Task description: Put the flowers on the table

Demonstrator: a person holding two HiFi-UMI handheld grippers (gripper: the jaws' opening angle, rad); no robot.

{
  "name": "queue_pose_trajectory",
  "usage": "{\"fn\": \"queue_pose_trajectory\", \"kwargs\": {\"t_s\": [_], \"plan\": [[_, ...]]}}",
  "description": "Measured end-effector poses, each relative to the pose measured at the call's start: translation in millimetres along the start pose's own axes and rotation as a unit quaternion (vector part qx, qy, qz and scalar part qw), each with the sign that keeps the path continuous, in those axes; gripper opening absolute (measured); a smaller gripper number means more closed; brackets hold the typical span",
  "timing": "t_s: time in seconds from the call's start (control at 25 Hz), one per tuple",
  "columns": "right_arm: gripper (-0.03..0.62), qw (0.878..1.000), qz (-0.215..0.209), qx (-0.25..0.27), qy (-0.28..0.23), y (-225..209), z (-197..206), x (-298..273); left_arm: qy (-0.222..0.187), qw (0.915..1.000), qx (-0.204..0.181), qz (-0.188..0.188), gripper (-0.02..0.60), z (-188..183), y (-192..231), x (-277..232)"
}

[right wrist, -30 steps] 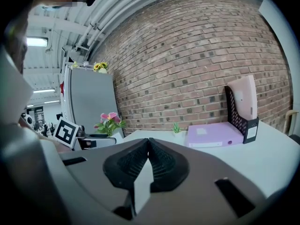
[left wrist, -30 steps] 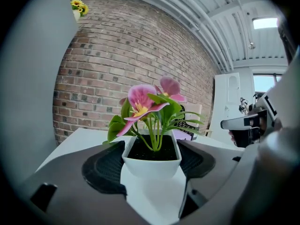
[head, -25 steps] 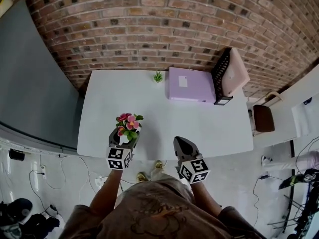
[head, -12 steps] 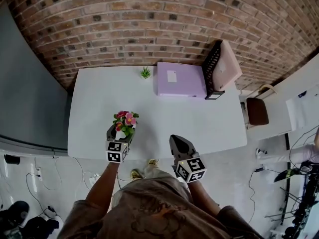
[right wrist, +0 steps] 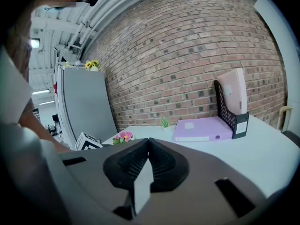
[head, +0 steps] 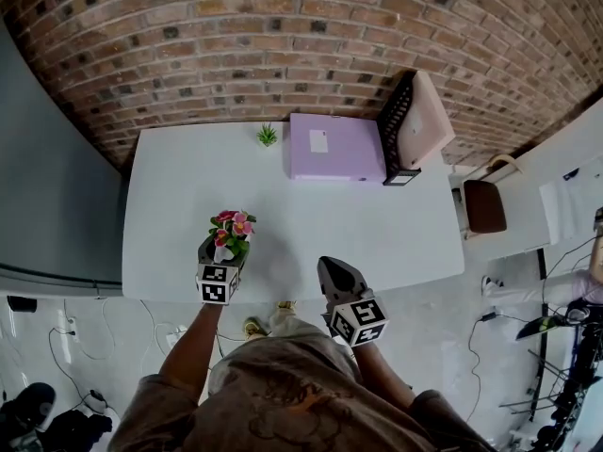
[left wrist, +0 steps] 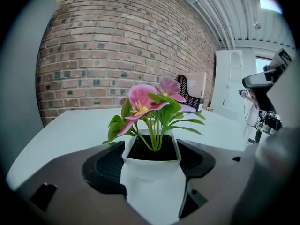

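Note:
A small white pot of pink flowers (left wrist: 151, 146) with green leaves sits between the jaws of my left gripper (left wrist: 152, 165), which is shut on it. In the head view the flowers (head: 229, 231) hang over the near left part of the white table (head: 179, 186), held by that left gripper (head: 220, 255). Whether the pot touches the tabletop cannot be told. My right gripper (head: 334, 275) is at the table's near edge, shut, with its jaws pressed together and nothing between them (right wrist: 148, 142). The flowers (right wrist: 123, 137) show small at its left.
A purple binder (head: 334, 147) lies flat at the table's back, beside a black file holder (head: 407, 130) with a pink folder. A tiny green plant (head: 268, 135) stands left of the binder. A brick wall (head: 283, 36) runs behind. A brown chair (head: 484, 205) stands right.
The view has drifted so the table sits further left and higher. The left gripper with the flowers stays over the near left of the table; the right gripper stays shut.

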State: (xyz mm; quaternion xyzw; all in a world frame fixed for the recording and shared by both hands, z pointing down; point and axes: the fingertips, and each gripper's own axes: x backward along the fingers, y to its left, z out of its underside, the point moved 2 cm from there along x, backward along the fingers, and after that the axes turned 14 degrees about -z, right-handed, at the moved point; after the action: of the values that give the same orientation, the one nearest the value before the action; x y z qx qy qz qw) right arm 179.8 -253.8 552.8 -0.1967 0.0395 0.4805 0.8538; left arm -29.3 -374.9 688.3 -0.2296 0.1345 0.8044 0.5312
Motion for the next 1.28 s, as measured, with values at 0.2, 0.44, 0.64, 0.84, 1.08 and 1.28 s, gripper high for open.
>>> {"fn": "queue_pose_trajectory", "kwargs": {"t_s": [0.2, 0.44, 0.64, 0.84, 1.08, 1.28], "plan": [[0.003, 1.0, 0.004, -0.003, 0.002, -4.8, -0.4, 3.3, 0.009, 0.9999, -0.008, 0.0, 0.36, 3.7, -6.2, -5.2], [0.003, 1.0, 0.008, -0.005, 0.007, -11.3, 4.0, 5.2, 0.015, 0.9997, -0.015, 0.008, 0.362, 8.9, -17.3, -9.0], [0.003, 1.0, 0.005, -0.006, 0.008, -11.8, 5.4, 0.8, 0.022, 0.9993, -0.027, 0.014, 0.362, 12.8, -22.4, -10.9], [0.003, 1.0, 0.004, -0.007, 0.009, -11.6, 7.8, -3.7, 0.026, 0.9987, -0.034, 0.026, 0.362, 16.5, -26.6, -12.1], [0.003, 1.0, 0.002, -0.004, 0.012, -10.7, 7.8, -5.3, 0.032, 0.9986, -0.03, 0.03, 0.364, 18.0, -28.3, -9.1], [0.003, 1.0, -0.002, -0.002, 0.011, -9.2, 8.1, -9.2, 0.033, 0.9989, -0.022, 0.025, 0.367, 17.7, -24.1, -3.0]]}}
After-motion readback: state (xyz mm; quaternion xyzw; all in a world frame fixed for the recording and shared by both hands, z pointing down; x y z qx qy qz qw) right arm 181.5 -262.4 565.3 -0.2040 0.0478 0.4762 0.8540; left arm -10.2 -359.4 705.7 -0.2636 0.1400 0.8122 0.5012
